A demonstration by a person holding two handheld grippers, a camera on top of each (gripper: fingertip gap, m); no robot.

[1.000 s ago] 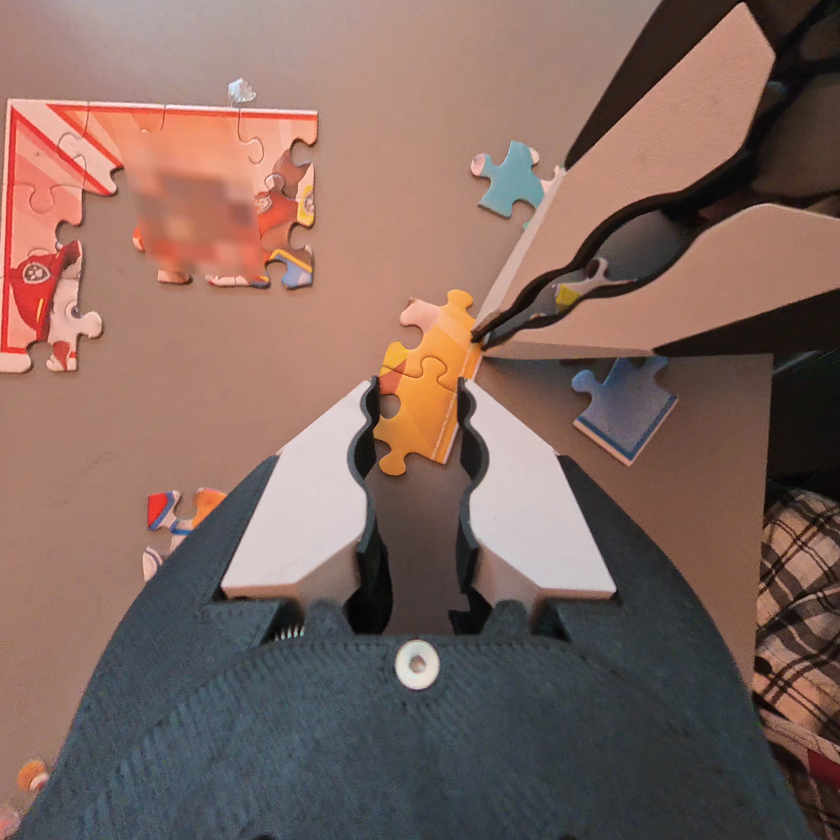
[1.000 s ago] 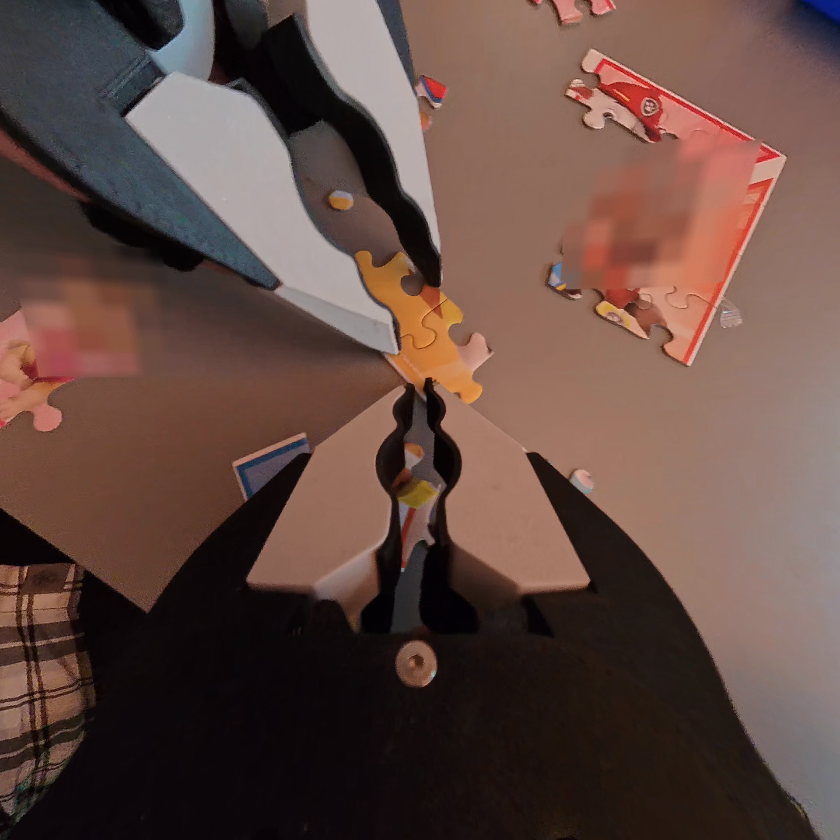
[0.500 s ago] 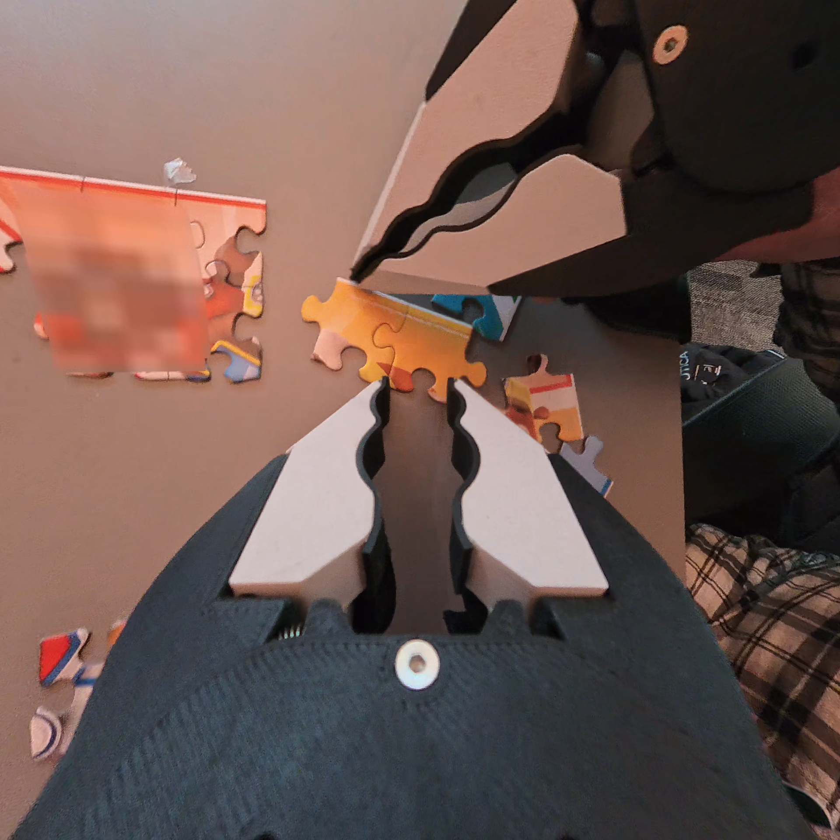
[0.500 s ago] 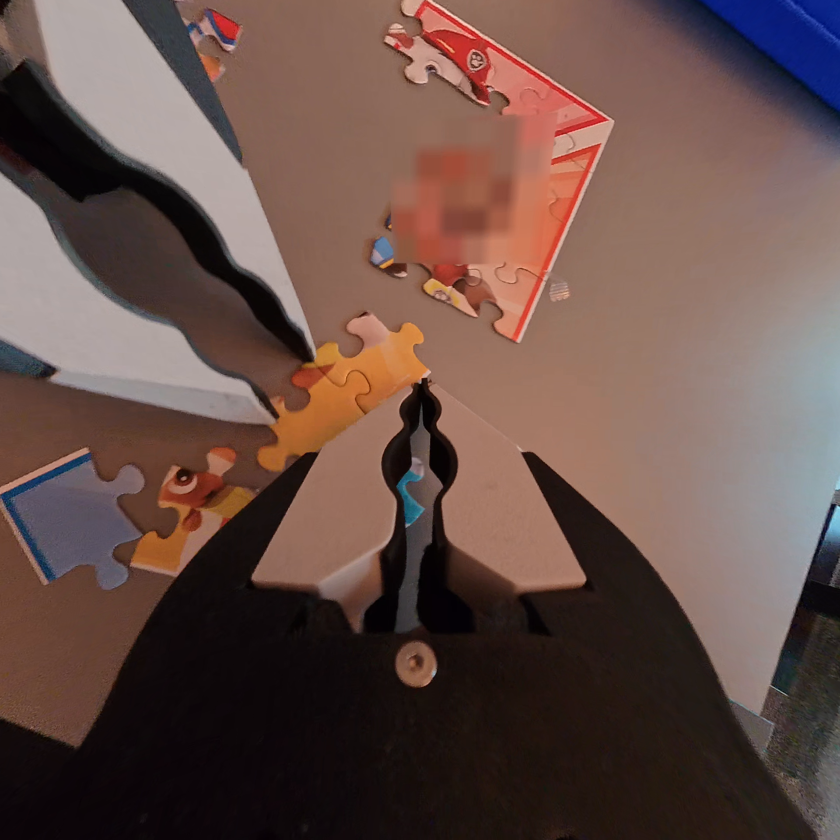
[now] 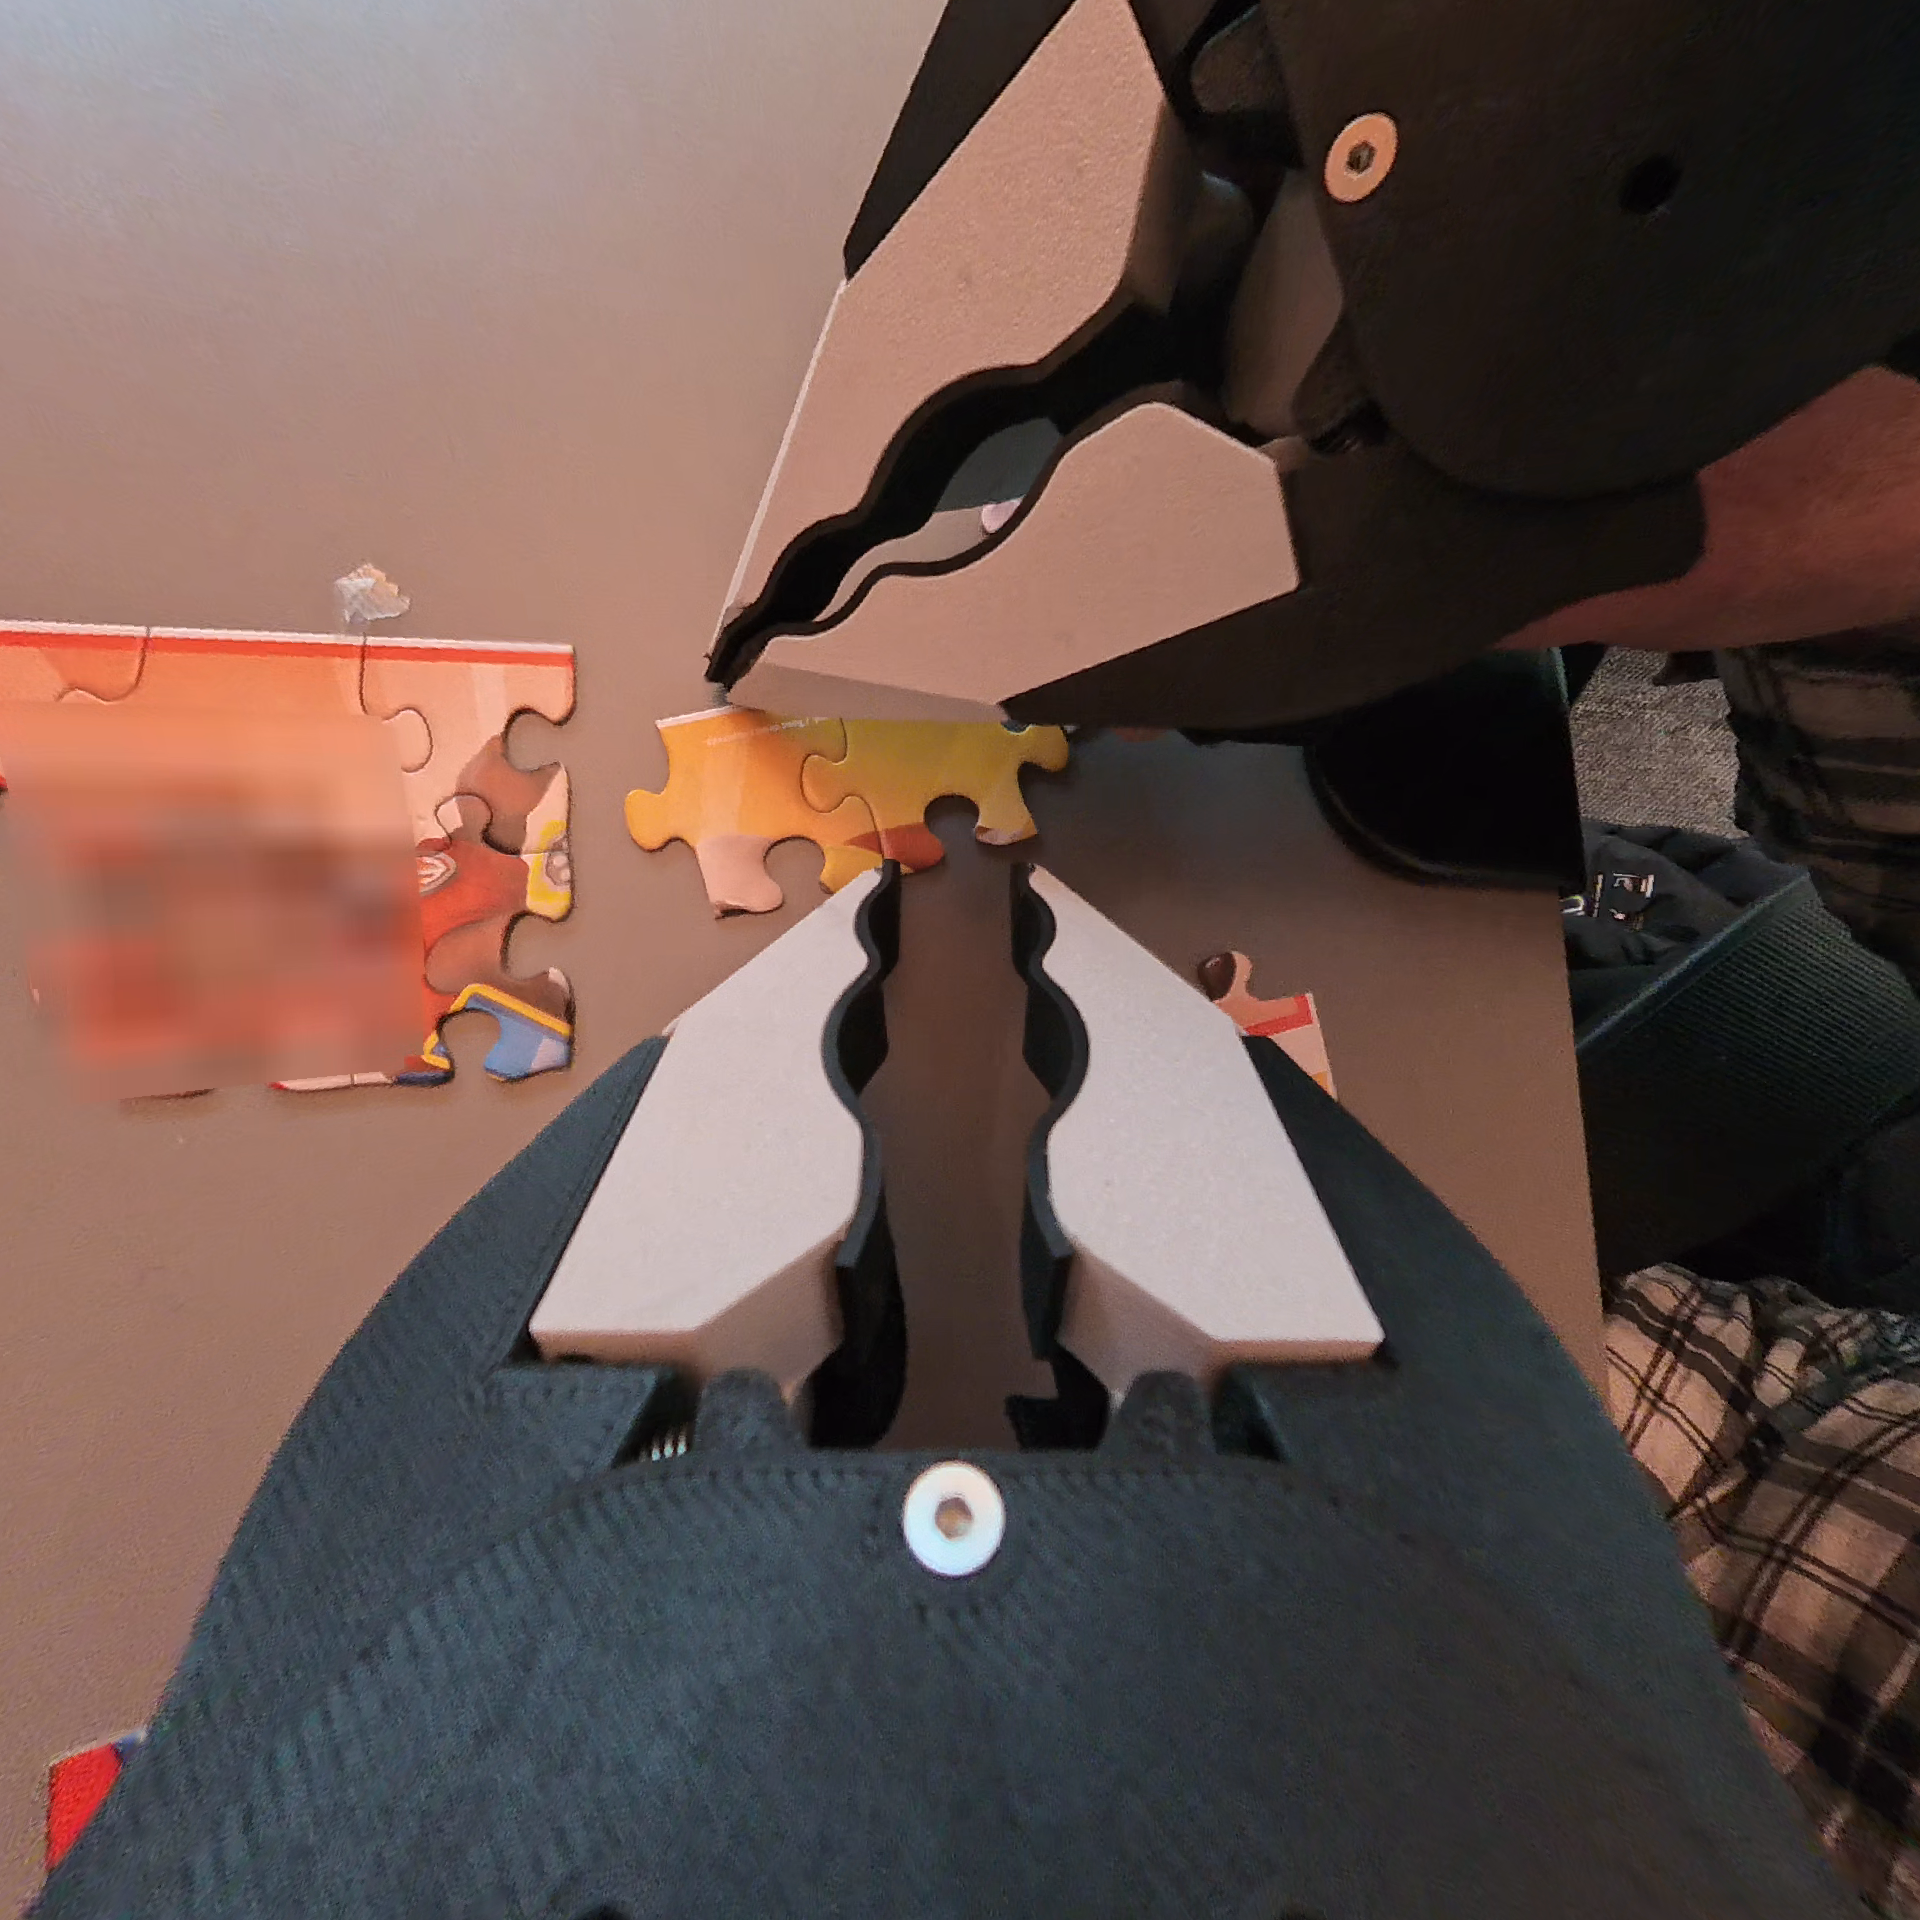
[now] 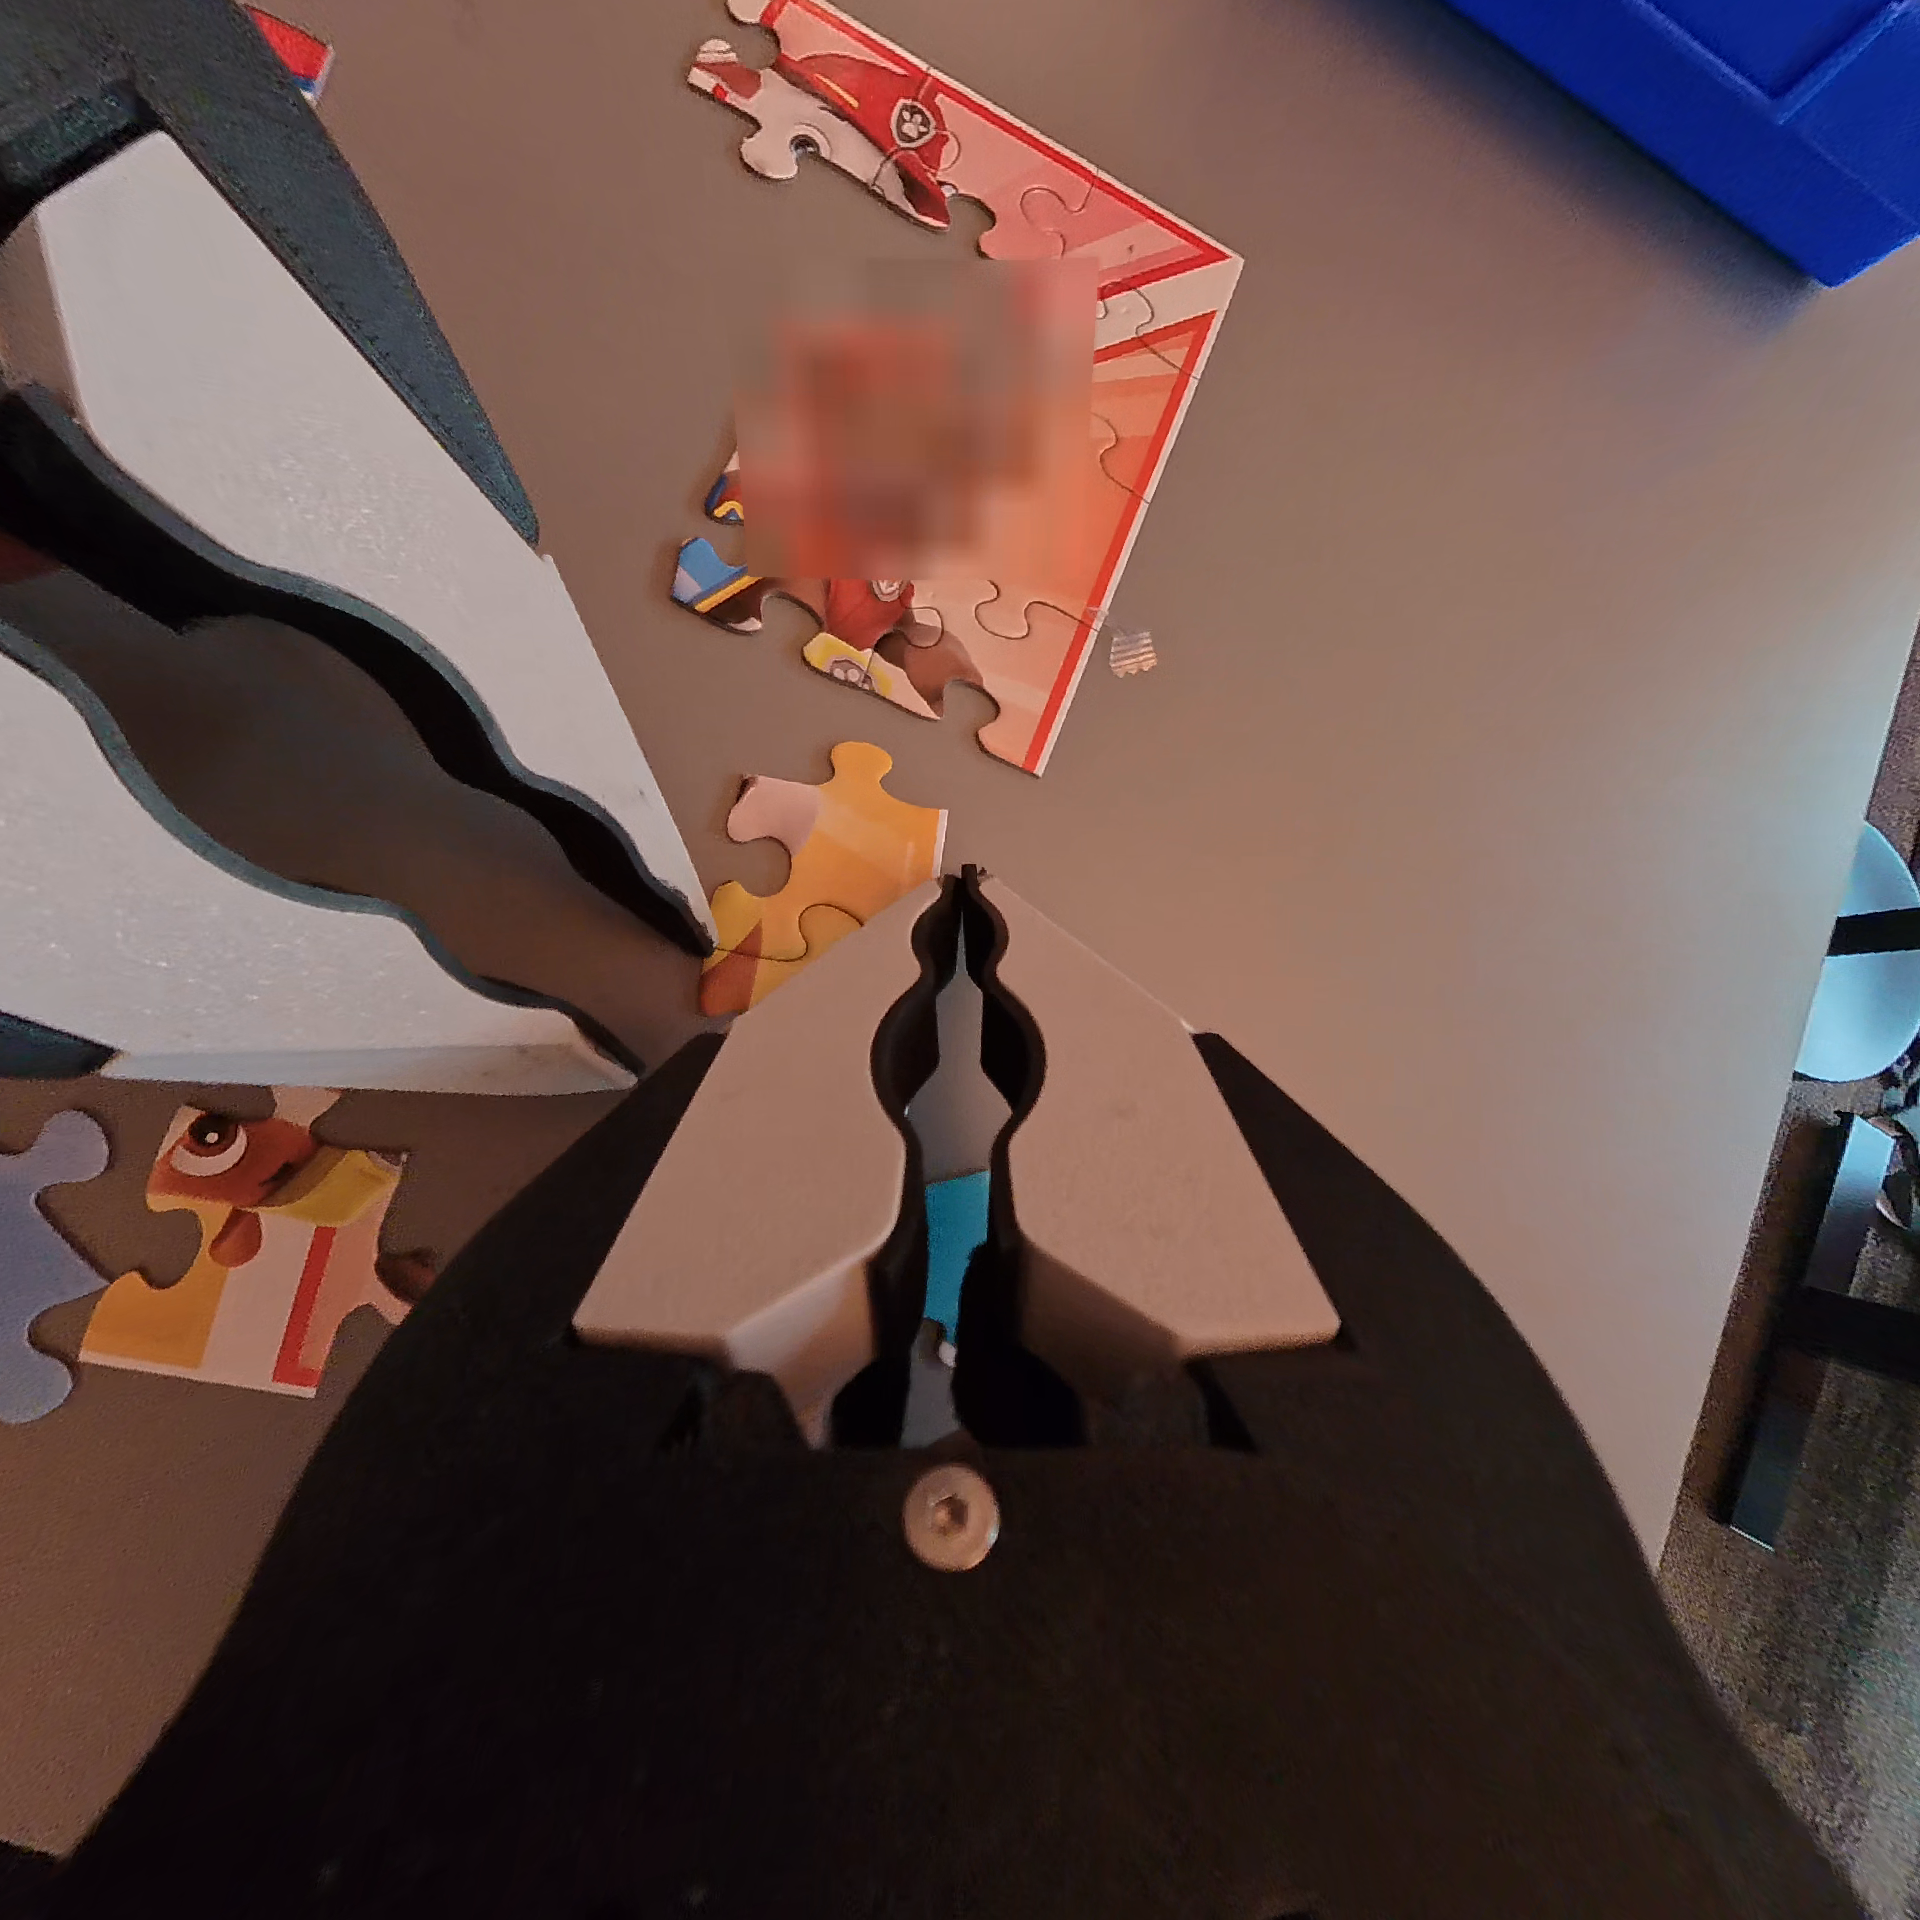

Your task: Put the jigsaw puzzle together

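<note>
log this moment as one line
left gripper: open, empty | right gripper: shut, tips on yellow pair | pair apart from red section

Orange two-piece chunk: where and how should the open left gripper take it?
Judgement only: the orange two-piece chunk lies flat on the table, so nothing stands up to pinch. The shut right gripper sits over its far straight edge. I would have the left gripper come from the near knobbed side, tilt low and pinch a lifted edge.

Assembled red-bordered puzzle section [image 5: 312, 852]: flat, mid-table. Joined yellow-orange pair [image 5: 831, 800]: flat, just beside it. Loose orange-and-white piece [image 6: 249, 1247]: flat, near table edge.
</note>
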